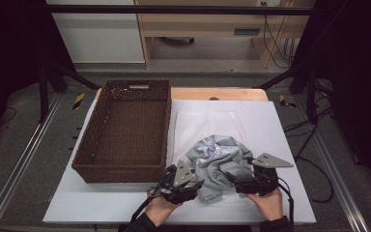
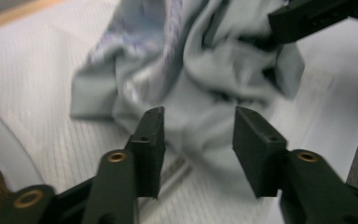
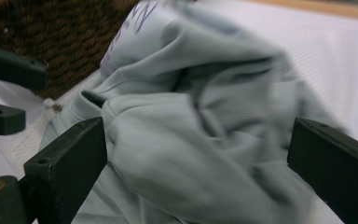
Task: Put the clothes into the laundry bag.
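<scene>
A crumpled grey T-shirt (image 1: 217, 162) lies heaped on the white tabletop (image 1: 280, 145), just right of the empty wicker basket (image 1: 125, 130) (likely where it ends up). The left tongs (image 2: 198, 135) and right tongs (image 3: 196, 163) flank it from either side, both spread wide with cloth between the jaws, gripping nothing yet, seemingly placed to gather the bundle.

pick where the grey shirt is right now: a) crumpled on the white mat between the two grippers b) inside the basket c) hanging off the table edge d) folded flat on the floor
a, the grey shirt lies bunched on the white mat, right of the basket, with the left gripper and right gripper on either side.
</scene>
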`<state>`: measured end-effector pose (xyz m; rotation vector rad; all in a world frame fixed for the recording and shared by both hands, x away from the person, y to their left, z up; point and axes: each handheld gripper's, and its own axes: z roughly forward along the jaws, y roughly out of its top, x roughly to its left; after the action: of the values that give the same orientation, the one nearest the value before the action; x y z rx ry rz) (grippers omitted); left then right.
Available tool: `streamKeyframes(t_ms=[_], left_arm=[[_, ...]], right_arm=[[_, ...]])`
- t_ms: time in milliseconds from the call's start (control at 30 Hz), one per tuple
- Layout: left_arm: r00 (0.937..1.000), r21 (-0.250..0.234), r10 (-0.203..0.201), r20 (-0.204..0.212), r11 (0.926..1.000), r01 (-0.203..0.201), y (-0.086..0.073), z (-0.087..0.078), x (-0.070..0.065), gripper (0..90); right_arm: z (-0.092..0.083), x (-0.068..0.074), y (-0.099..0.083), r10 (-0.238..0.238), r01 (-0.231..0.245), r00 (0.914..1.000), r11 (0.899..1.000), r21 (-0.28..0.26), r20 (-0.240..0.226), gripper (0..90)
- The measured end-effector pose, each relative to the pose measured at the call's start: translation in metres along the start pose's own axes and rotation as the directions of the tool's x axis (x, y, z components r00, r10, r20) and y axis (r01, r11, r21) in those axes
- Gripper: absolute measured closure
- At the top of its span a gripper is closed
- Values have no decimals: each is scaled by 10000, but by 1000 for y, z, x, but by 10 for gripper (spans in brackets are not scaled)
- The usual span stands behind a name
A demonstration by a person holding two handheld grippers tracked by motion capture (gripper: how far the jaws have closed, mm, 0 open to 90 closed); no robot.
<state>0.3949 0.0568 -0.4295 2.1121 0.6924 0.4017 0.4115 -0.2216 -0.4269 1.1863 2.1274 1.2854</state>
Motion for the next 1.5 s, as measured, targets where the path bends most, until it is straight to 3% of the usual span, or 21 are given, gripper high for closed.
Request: streamKeyframes(t_ms=[133, 200, 233, 400, 433, 500, 533, 667, 700, 833, 967, 1000, 1033, 1167, 1200, 1233, 1267, 1400, 1433, 1467, 1500], left_arm=[[10000, 261, -61, 21, 9996, 60, -18, 3, 3, 674], [9995, 220, -103, 290, 9997, 97, -27, 4, 6, 721], [9993, 487, -89, 359, 9988, 71, -31, 5, 9, 741], [9973, 649, -466, 570, 9970, 429, -39, 4, 14, 782], [9980, 823, -503, 376, 9955, 471, -42, 5, 14, 805], [9974, 811, -611, 388, 9950, 578, -43, 6, 16, 823], [9974, 811, -611, 388, 9950, 578, -43, 6, 16, 835], [9974, 664, -625, 354, 9960, 601, -44, 5, 16, 878], [9976, 566, -597, 340, 9967, 577, -44, 4, 16, 889], [9976, 459, -616, 323, 9971, 601, -44, 4, 18, 890], [9972, 134, -650, 372, 9978, 645, -44, 1, 20, 884], [9972, 134, -650, 372, 9978, 645, -44, 1, 20, 884], [9974, 136, -580, 427, 9983, 575, -43, 1, 20, 885], [9969, -17, -514, 596, 9987, 516, -42, 4, 17, 891], [9969, -17, -514, 596, 9987, 516, -42, 4, 17, 891], [9964, 17, -494, 687, 9988, 494, -42, 5, 16, 891], [9971, 103, -411, 640, 9991, 406, -43, 7, 15, 891], [9981, 226, -228, 574, 9995, 216, -44, 10, 13, 891], [9983, 279, -147, 557, 9995, 131, -44, 11, 13, 891], [9983, 279, -147, 557, 9995, 131, -44, 11, 13, 891], [9982, 400, -203, 571, 9990, 180, -44, 13, 13, 891]], right_arm=[[28, 10, -5, -153, 158, 9999, 9977, 661, -81, 63], [39, 11, -9, -240, 244, 9997, 9960, 857, -63, 69], [45, 11, -11, -254, 250, 9997, 9947, 997, 33, 79], [53, 12, -18, -545, 470, 9973, 9886, 1433, 492, 199], [54, 8, -23, -342, 279, 9985, 9899, 1389, 432, 262], [55, 2, -26, 452, -465, 9989, 9884, 1449, 120, 312], [56, 0, -27, 617, -615, 9981, 9879, 1424, 30, 339], [55, -1, -28, 852, -851, 9963, 9833, 1606, 62, 449], [53, -1, -27, 964, -958, 9953, 9811, 1683, 42, 567], [40, -4, -21, 1127, -1145, 9934, 9802, 1617, 203, 659], [12, -18, -12, 964, -1068, 9896, 9896, 966, 1066, 665], [12, -18, -12, 964, -1068, 9896, 9896, 966, 1066, 665], [-4, -28, -10, 975, -1097, 9810, 9918, 655, 1678, 665], [-20, -52, -20, 1029, -1227, 9565, 9908, 565, 2730, 663], [-20, -52, -20, 1029, -1227, 9565, 9908, 565, 2730, 663], [-18, -62, -28, 1016, -1323, 9428, 9883, 766, 3176, 659], [-16, -64, -32, 1014, -1375, 9397, 9865, 892, 3267, 656], [-2, -66, -44, 571, -1017, 9421, 9876, 1193, 3304, 625], [0, -65, -44, 335, -804, 9409, 9888, 1260, 3370, 569], [0, -65, -44, 335, -804, 9409, 9888, 1260, 3370, 569], [-5, -65, -41, 593, -1058, 9362, 9875, 1169, 3465, 497]])
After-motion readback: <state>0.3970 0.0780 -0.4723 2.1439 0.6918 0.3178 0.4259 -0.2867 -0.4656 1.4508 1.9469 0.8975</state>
